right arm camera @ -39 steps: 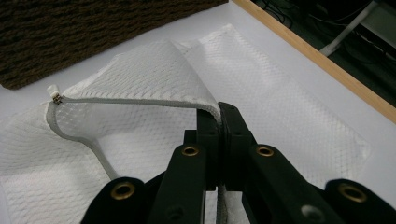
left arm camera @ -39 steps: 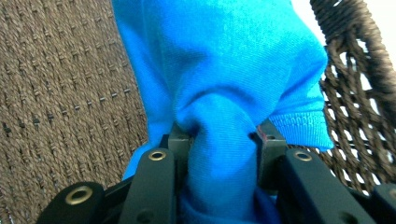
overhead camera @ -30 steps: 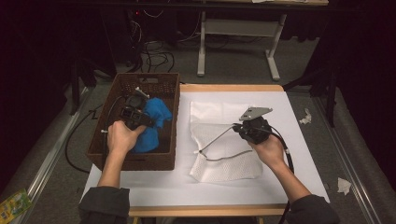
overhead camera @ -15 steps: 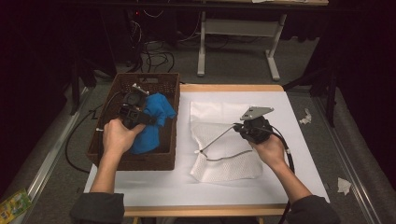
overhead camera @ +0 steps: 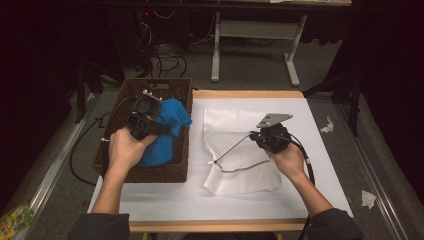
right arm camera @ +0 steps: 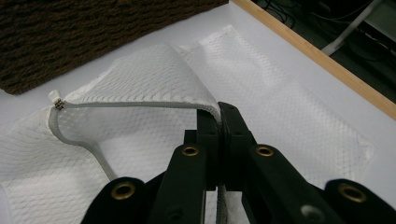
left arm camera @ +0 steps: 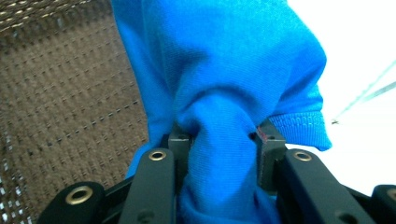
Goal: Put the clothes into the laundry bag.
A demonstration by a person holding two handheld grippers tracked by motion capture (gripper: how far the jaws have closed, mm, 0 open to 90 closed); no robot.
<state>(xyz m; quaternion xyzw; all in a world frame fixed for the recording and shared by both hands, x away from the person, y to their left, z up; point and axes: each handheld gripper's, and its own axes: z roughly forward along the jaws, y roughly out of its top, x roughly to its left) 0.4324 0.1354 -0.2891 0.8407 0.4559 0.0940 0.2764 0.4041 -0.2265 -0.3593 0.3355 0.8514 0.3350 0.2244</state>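
Since the earlier frame your left gripper (overhead camera: 143, 119) has risen over the basket (overhead camera: 182, 167) and taken the blue cloth (overhead camera: 162, 132) up with it, while your right gripper (overhead camera: 270, 137) has kept its place. Largest first: the counter (overhead camera: 300, 200), covered in white, carries the brown woven basket at its left edge, hanging partly past that edge. The white mesh bag (overhead camera: 240, 177) lies flat near the middle of the counter, just beside the basket's right wall. The blue cloth comes next: most of it hangs inside the basket, with a fold reaching up above the right wall. In the left gripper view your fingers (left arm camera: 180, 144) stand partly open and pinch a thick bunched neck of the blue cloth (left arm camera: 219, 93) between them, the basket's weave showing behind. In the right gripper view your fingers (right arm camera: 231, 123) are pressed together on the grey zipper edge (right arm camera: 135, 105) of the mesh bag (right arm camera: 289, 130), lifting that edge into an arch off the counter. The small zipper pull (right arm camera: 56, 99) sits at the far end of that raised edge, nearest the basket.
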